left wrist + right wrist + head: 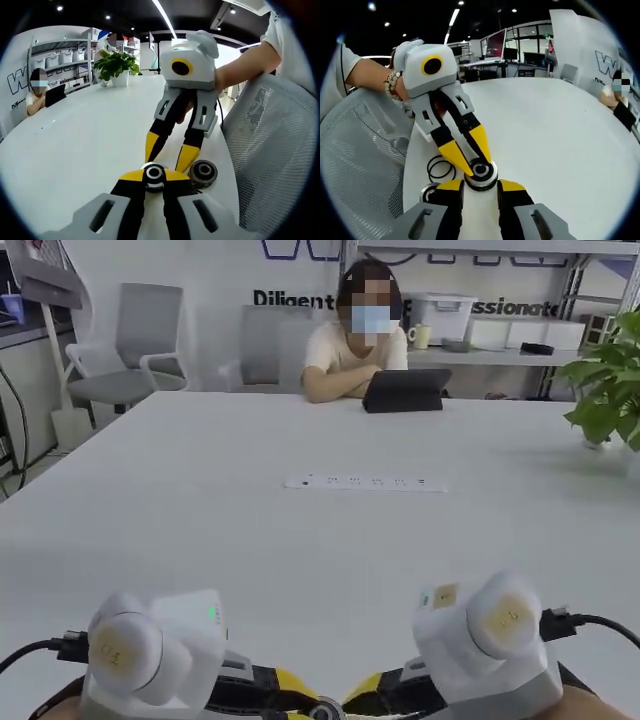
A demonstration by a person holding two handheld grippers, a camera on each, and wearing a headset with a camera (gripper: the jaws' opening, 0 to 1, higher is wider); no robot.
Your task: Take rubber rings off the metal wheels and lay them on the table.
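The metal wheel (481, 172) sits clamped in the right gripper (482, 184), its rim pinched by the left gripper (154, 176). Rubber rings (440, 167) lie left of the right jaws on the white table (545, 130); the head view adds a power strip (365, 482).

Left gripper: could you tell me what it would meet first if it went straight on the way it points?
The metal wheel sitting between its tongs; just beyond that, probably the right gripper, though the depth is unclear.

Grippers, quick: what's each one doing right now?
Left gripper: closed on the metal wheel.
Right gripper: fingers flank the same wheel; grip cannot be told.
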